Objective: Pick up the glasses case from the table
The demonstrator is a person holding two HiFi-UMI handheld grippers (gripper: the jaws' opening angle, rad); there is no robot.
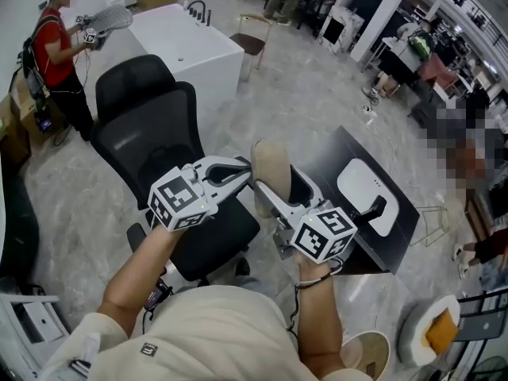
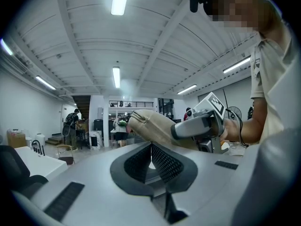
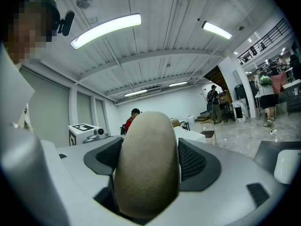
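Observation:
The tan glasses case (image 1: 271,171) is held up in the air, well above the dark table (image 1: 337,151). My right gripper (image 1: 275,194) is shut on it, the case's rounded end sticking out past the jaws. In the right gripper view the case (image 3: 147,160) fills the space between the black pads (image 3: 194,161). My left gripper (image 1: 243,170) hovers just left of the case, jaws shut with nothing between them. The left gripper view looks along its shut jaws (image 2: 151,161) at the case (image 2: 151,126) and the right gripper (image 2: 201,122) behind it.
A black office chair (image 1: 148,125) stands below the grippers. A white case-like object (image 1: 365,184) lies on the dark table. A white desk (image 1: 189,44) is further back, with a person in red (image 1: 55,48) beside it. A white plate (image 1: 432,329) sits at bottom right.

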